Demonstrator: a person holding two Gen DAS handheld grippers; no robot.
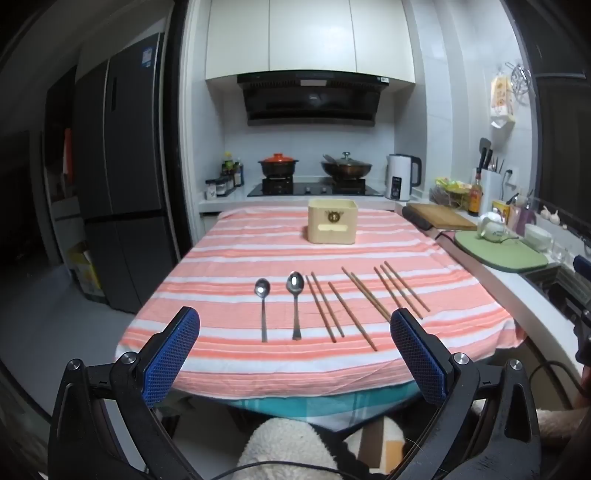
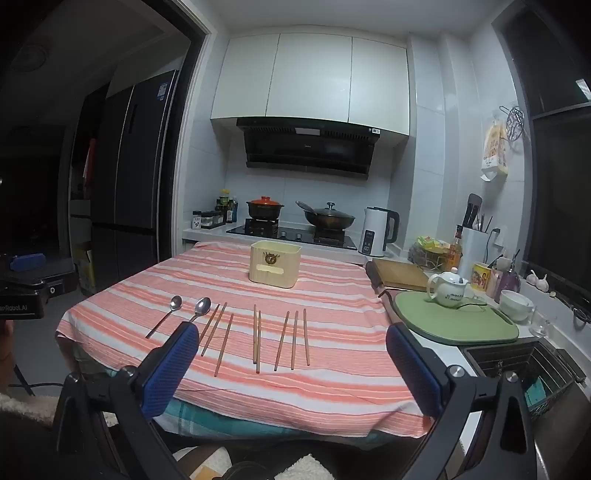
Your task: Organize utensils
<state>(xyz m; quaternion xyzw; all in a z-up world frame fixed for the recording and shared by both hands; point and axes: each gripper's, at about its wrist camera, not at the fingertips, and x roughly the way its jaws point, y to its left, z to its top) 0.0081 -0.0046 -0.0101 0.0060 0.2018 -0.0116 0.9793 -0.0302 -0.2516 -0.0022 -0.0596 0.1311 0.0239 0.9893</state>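
Two steel spoons (image 1: 279,306) and eight wooden chopsticks (image 2: 256,339) lie in a row near the tabletop's (image 1: 229,362) front edge; the cream holder box (image 1: 332,220) stands toward the far edge. Thin, light and stiff, probably slippery, they likely want a mid-shaft pinch. The left claw (image 1: 295,354) and right claw (image 2: 290,367) hover level off the front edge, both spread wide, holding nothing.

Striped table (image 1: 229,258); spoons (image 1: 295,302), chopsticks (image 1: 352,314), box (image 1: 332,221)

We see white upper cabinets (image 1: 310,35) top centre, black range hood (image 1: 312,98) below, dark fridge (image 1: 122,170) left, white-tiled walls.
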